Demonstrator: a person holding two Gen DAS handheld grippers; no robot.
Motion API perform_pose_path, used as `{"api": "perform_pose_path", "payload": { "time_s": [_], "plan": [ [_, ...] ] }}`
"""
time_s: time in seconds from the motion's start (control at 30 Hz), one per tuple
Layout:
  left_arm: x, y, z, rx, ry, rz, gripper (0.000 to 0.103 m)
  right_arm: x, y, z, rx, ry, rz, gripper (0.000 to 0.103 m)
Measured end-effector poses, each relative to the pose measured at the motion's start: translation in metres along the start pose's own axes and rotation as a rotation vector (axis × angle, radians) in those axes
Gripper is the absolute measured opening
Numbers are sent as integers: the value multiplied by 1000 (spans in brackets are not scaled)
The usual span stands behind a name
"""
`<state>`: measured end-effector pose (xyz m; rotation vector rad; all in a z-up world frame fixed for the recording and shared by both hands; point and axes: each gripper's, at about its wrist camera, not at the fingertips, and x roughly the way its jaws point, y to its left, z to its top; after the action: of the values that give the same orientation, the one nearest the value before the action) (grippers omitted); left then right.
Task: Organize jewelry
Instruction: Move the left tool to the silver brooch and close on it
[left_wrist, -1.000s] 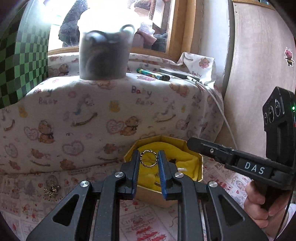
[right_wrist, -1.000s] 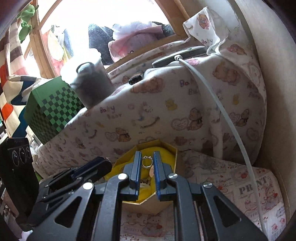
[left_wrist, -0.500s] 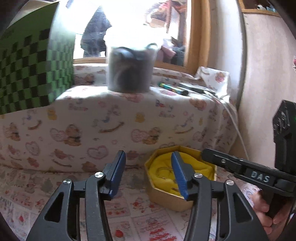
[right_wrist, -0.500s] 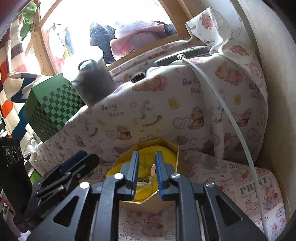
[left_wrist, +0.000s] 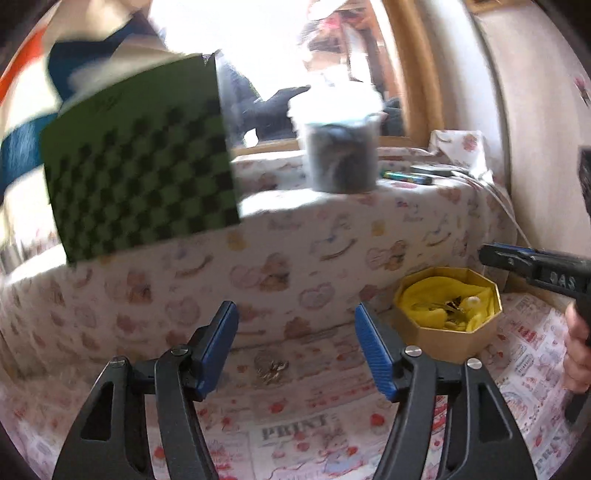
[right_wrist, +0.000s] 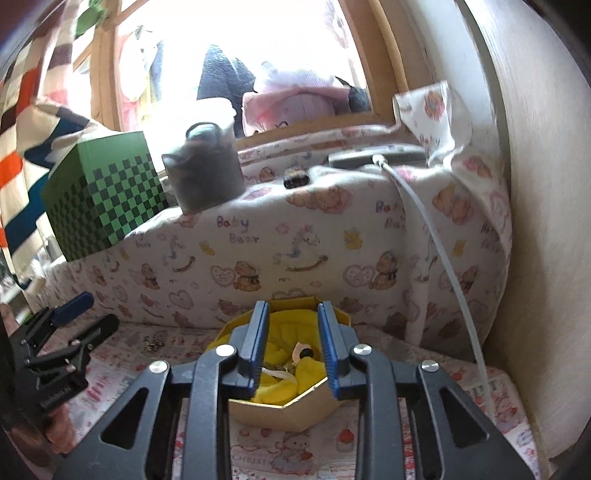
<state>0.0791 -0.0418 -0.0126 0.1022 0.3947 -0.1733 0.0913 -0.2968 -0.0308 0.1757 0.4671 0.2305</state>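
Note:
A yellow-lined cardboard jewelry box (left_wrist: 448, 347) sits on the printed cloth at the right, with several small pieces inside (left_wrist: 456, 308). It also shows in the right wrist view (right_wrist: 280, 406), under my right gripper (right_wrist: 291, 321), which is open and empty just above its lining. My left gripper (left_wrist: 295, 325) is open wide and empty. A small metal jewelry piece (left_wrist: 269, 369) lies on the cloth between and just beyond its fingers; in the right wrist view it (right_wrist: 155, 341) lies left of the box.
A padded ledge covered in bear-print cloth (left_wrist: 295, 251) rises behind. On it stand a green checkered box (left_wrist: 136, 170) and a dark plastic jar (left_wrist: 340, 158). A white cable (right_wrist: 443, 266) runs down at the right beside the wall (right_wrist: 546, 221).
My left gripper let go of the ring, opened wide and swung left away from the box toward the piece on the cloth. My right gripper dropped its ring into the box and opened.

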Motion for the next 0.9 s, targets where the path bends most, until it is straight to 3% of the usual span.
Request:
{"api": "perform_pose_path", "payload": {
  "time_s": [0.1, 0.17, 0.27, 0.33, 0.4, 0.47, 0.67, 0.77, 0.9],
  "plan": [
    [-1, 19, -1, -86, -11, 12, 70, -7, 8, 1, -45, -31, -15, 34],
    [2, 23, -2, -93, 6, 31, 81, -11, 14, 0, -77, -50, -31, 37],
    [7, 29, -4, -125, 37, 23, 82, -11, 21, -3, -110, -63, -53, 48],
    [16, 35, -4, -152, 80, 5, 84, -11, 24, -5, -118, -69, -74, 63],
    [27, 40, -5, -165, 139, -7, 84, -11, 25, -6, -121, -77, -92, 70],
    [36, 48, -8, -195, 190, 39, 84, -10, 25, -5, -126, -77, -103, 73],
    [60, 65, -17, -299, 318, 2, 84, -7, 20, -4, -84, -47, -119, 81],
    [71, 68, -22, -317, 377, -25, 65, -3, 24, -6, -111, -32, -135, 83],
    [77, 66, -25, -316, 408, -70, 48, 1, 25, -6, -118, -6, -174, 87]
  ]
}}
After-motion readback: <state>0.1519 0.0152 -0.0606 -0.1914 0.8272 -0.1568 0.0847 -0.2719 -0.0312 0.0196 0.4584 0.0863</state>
